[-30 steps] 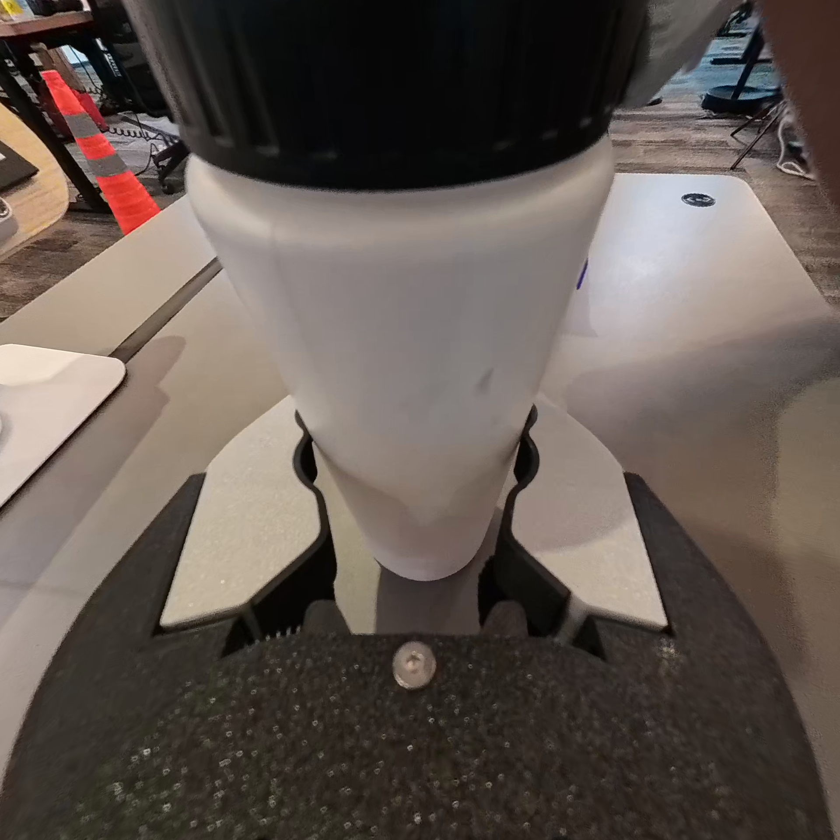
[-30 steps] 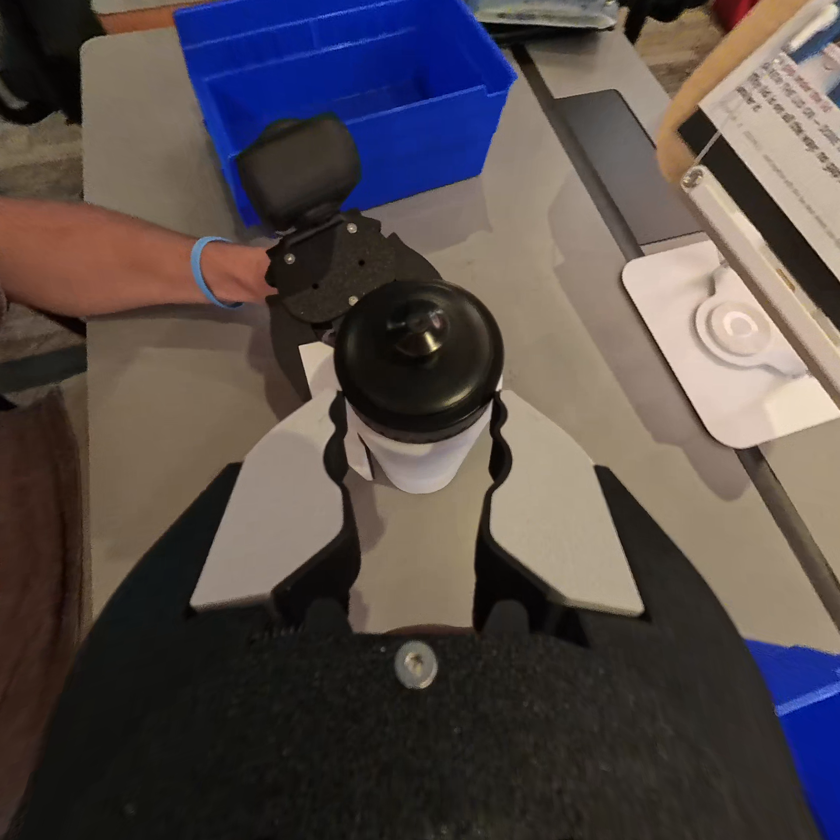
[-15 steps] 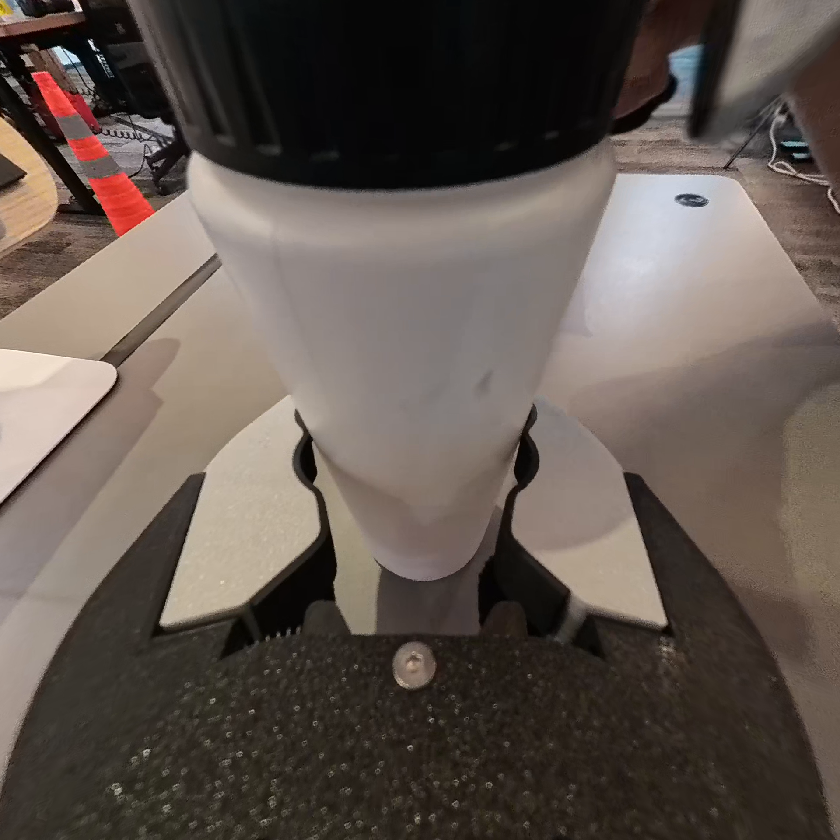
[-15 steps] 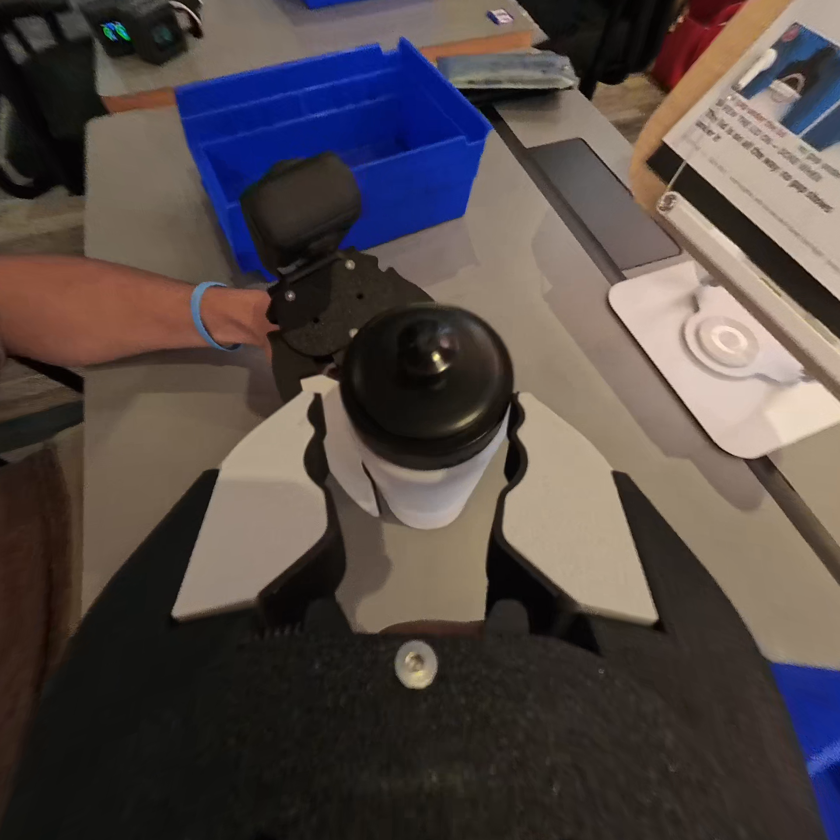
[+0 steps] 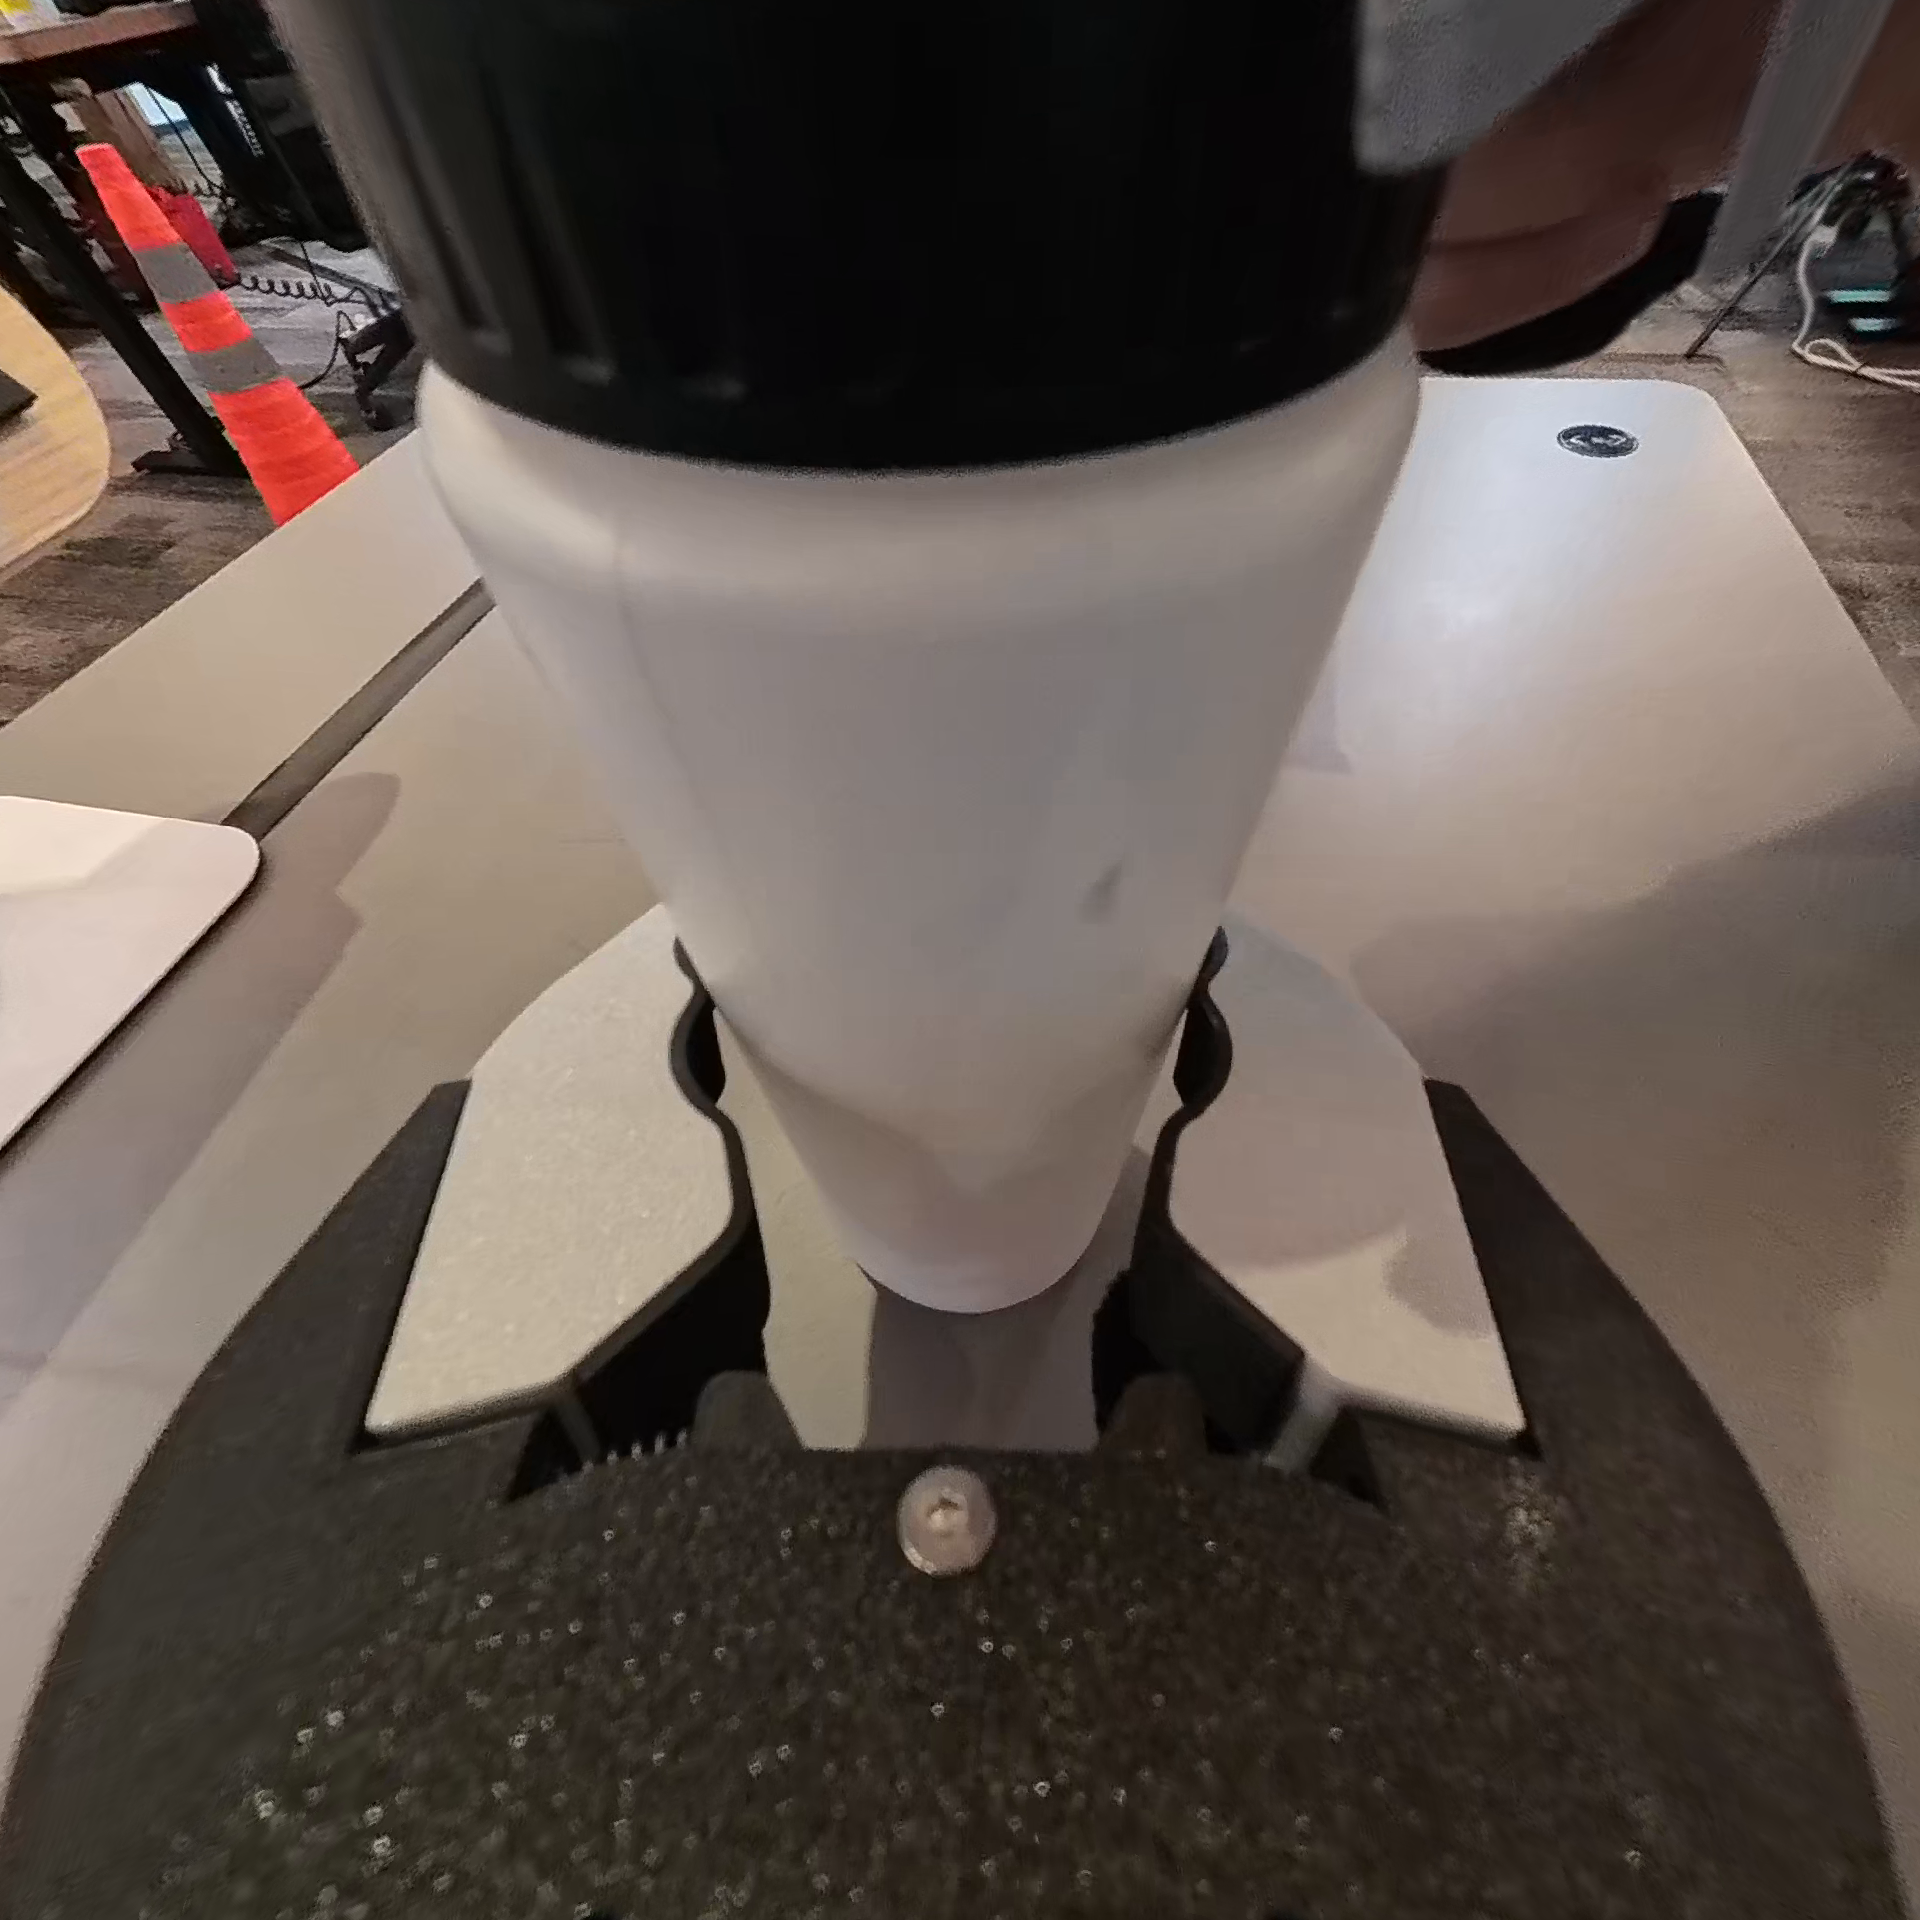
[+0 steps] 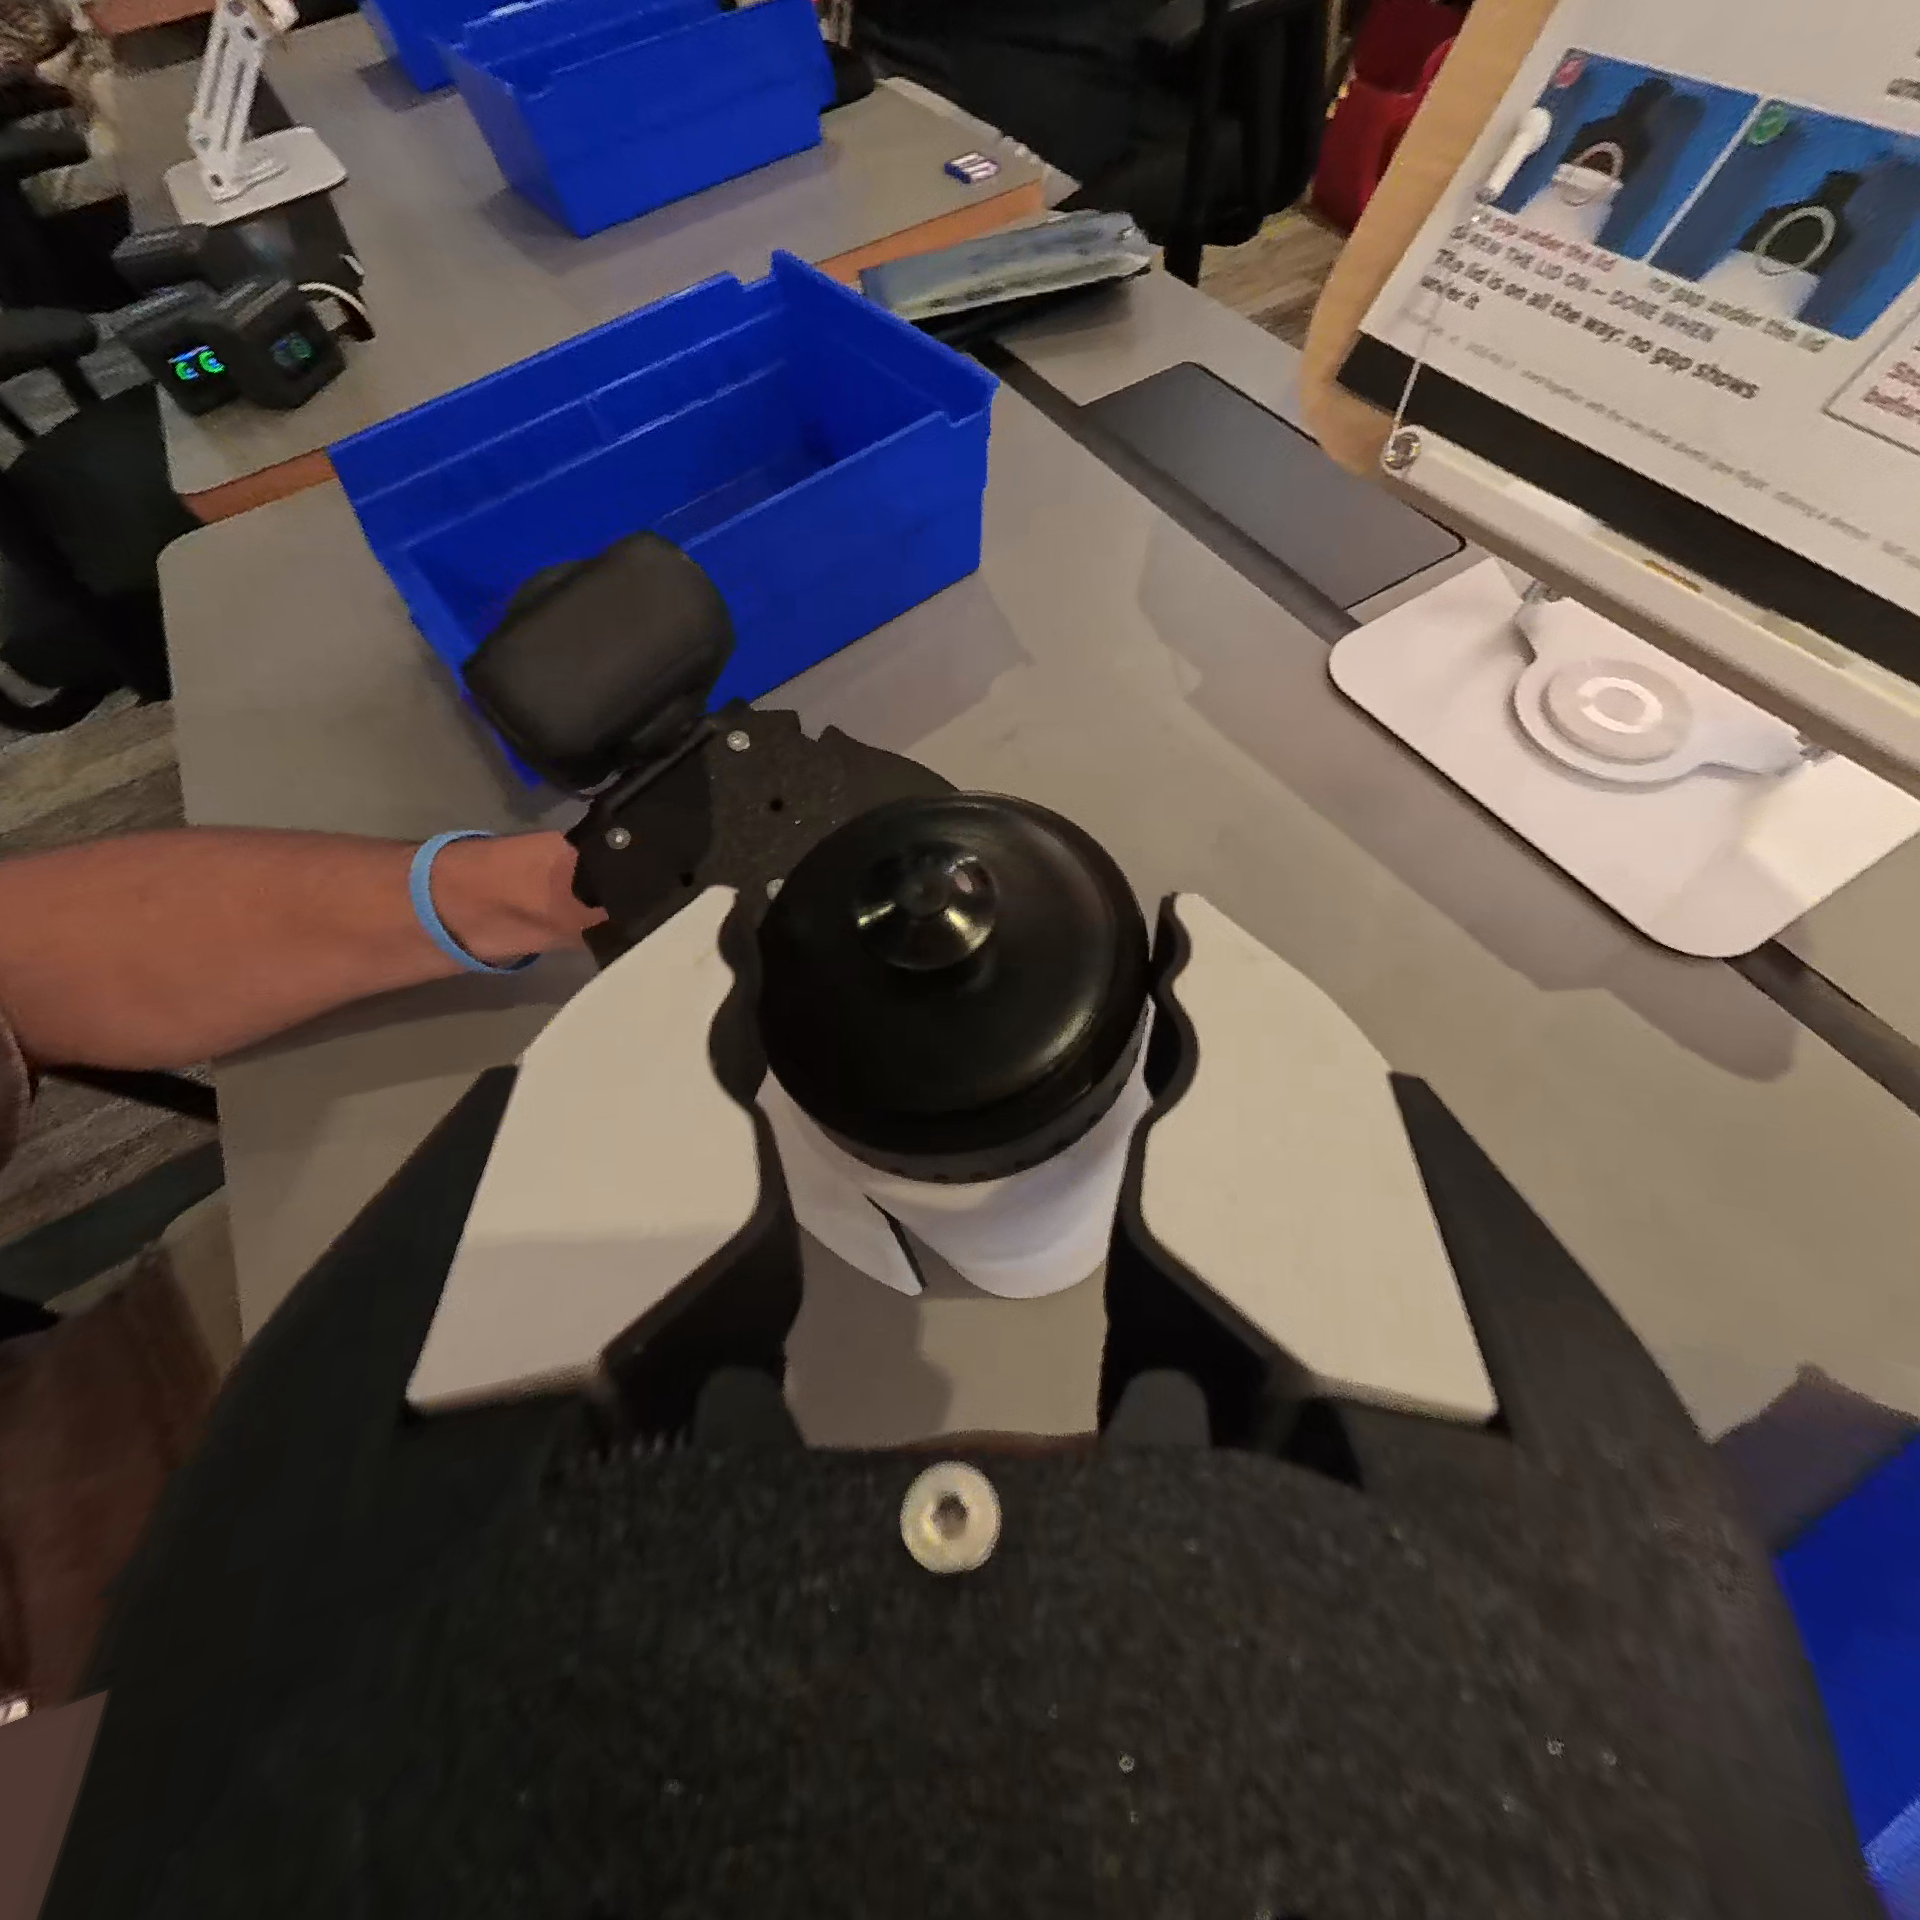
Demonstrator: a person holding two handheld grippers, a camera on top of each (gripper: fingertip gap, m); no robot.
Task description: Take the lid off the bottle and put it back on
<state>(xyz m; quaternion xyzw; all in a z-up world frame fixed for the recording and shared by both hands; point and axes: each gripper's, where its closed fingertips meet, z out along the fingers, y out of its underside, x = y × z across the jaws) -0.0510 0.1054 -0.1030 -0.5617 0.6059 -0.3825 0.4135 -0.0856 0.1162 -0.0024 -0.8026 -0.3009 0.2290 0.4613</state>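
— Fingers of the left gripper [image 5: 951, 1039], how do they stand?

— Both dark pads [image 5: 694, 1039] press on the lower part of the white bottle [image 5: 914, 779], one on each side; the bottle is upright on the grey table [image 5: 1507, 675]. The black lid [image 5: 883, 208] is on the bottle; in the left wrist view its top is cut off by the frame.

— And the right gripper [image 6: 951, 987]?

— Its fingers [image 6: 1247, 1091] stand on both sides of the lid, very close; black pad against black lid, so I cannot tell if they press or if a thin gap remains.

— What is hidden?

— The bottle wall is opaque, so what is inside cannot be seen; a hand [image 5: 1538, 208] at the top right of the left wrist view is blurred and half cut off.

— Containers?

— A blue bin [image 6: 665, 447] is behind the bottle; I see only its blue floor and a divider, and the left gripper covers its front corner; a second blue bin [image 6: 644, 104] is farther back, its inside hidden.

— Does one view show more?

— Only the right wrist view shows the lid's top with its spout, the forearm with a blue wristband [image 6: 457, 904], and a board with a printed sheet [image 6: 1662, 260]; only the left one shows an orange cone [image 5: 239, 353] on the floor.
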